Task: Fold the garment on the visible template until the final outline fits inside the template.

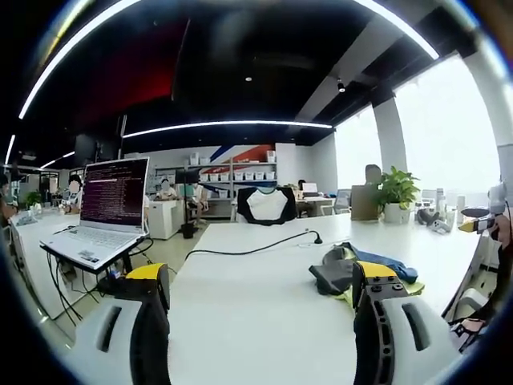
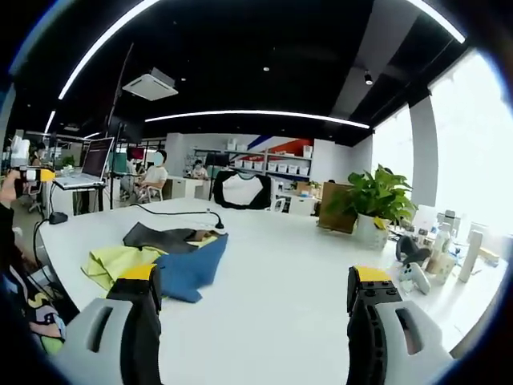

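I hold my left gripper (image 1: 260,301) level above the white table (image 1: 256,321), its two yellow-tipped jaws spread wide with nothing between them. My right gripper (image 2: 254,297) sits the same way, level over the table, jaws spread apart and empty.

In the left gripper view the garment (image 1: 361,269) lies crumpled on the table just beyond my right-hand jaw, a heap of dark grey, blue and yellow-green cloth, partly hidden by that jaw's tip. In the right gripper view the same heap lies beyond my left-hand jaw: the blue part nearest the jaw tip, the yellow-green part further to that side, the dark grey part behind. I cannot make out a template outline on the table.

Past the left-hand jaw in the left gripper view an open laptop (image 1: 104,212) stands on a raised stand, its screen full of text lines too small to read. A black cable (image 1: 256,247) runs across the table ahead of my fingers. A potted plant (image 2: 369,204) stands ahead of my right-hand jaw in the right gripper view. At that view's left edge my other gripper's yellow tip shows. No readable brand or label appears anywhere.
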A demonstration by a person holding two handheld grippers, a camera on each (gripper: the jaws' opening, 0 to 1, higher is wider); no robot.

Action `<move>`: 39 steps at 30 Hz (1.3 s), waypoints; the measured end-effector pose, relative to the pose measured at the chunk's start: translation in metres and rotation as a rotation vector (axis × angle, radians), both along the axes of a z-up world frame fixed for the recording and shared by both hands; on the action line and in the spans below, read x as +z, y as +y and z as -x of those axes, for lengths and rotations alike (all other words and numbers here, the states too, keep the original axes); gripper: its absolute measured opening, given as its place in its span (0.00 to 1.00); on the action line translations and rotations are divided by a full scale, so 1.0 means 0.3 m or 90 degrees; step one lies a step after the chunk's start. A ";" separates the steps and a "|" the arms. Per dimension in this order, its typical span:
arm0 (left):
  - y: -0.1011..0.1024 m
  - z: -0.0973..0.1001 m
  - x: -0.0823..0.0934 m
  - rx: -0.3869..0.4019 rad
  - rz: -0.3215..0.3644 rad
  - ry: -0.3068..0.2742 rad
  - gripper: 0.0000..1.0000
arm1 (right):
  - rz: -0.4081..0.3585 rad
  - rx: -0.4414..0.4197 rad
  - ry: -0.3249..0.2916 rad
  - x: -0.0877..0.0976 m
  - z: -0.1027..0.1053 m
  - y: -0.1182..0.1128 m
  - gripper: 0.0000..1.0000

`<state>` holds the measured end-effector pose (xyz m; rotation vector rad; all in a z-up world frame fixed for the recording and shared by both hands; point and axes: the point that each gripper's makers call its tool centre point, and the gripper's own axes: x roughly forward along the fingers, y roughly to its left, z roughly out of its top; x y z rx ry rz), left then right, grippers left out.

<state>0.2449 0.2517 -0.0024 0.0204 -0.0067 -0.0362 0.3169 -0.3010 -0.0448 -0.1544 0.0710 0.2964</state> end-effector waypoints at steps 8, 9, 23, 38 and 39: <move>0.005 0.006 0.003 0.004 0.001 -0.003 1.00 | 0.005 0.014 0.008 -0.018 -0.008 0.023 0.99; 0.006 0.006 0.005 0.005 0.001 -0.005 1.00 | 0.006 0.015 0.010 -0.021 -0.008 0.024 0.99; 0.011 0.015 0.006 0.006 0.001 -0.004 1.00 | 0.034 -0.003 0.009 -0.028 -0.017 0.021 0.95; 0.058 0.062 0.028 0.030 -0.003 -0.017 1.00 | 0.020 0.049 0.022 -0.025 -0.070 0.130 0.99; 0.062 0.065 0.030 0.033 -0.001 -0.020 1.00 | 0.021 0.054 0.024 -0.028 -0.078 0.143 0.99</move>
